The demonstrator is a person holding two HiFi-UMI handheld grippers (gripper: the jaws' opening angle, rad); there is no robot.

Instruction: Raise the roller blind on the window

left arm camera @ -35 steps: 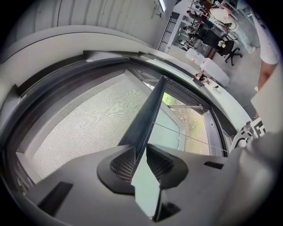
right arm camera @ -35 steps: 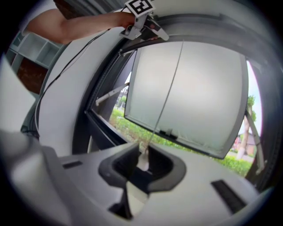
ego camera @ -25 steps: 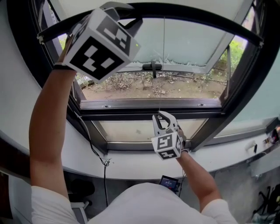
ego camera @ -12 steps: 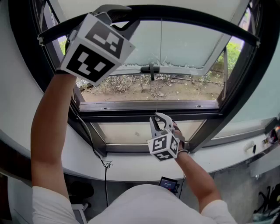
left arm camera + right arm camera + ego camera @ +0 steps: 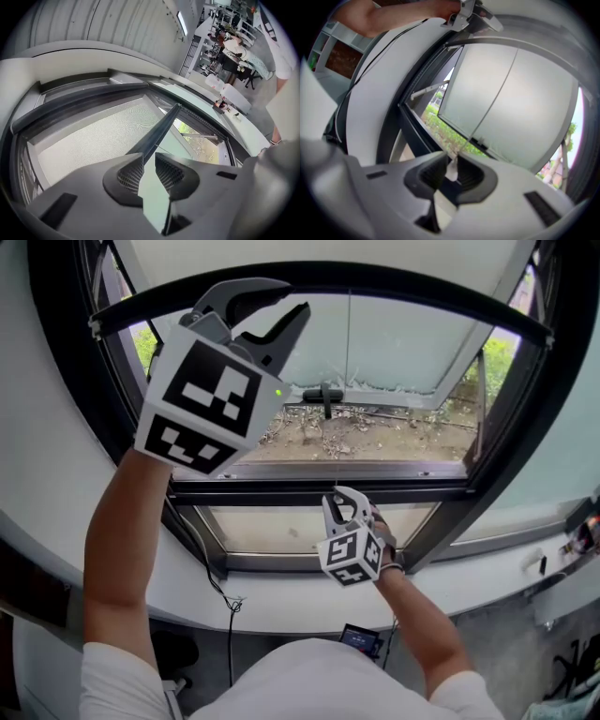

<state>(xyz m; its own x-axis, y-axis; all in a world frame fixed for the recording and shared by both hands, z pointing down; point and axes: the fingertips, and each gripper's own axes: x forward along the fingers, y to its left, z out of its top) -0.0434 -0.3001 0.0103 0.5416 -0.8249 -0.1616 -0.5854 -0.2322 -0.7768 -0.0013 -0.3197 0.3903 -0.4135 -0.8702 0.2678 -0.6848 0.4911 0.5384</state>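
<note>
My left gripper (image 5: 298, 296), jaws released, empty, hovers at 11 o'clock under roller blind (image 5: 89, 140). Pull cord (image 5: 349, 362) runs 12-to-6. Its white tag (image 5: 451, 169) sits clenched in my right gripper (image 5: 345, 495), the lower hand.

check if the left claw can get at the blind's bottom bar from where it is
Probably yes. The left claw is open and right up at the dark bottom bar. Nothing shows between them, and in the left gripper view the bar runs just beyond its parted jaws.
</note>
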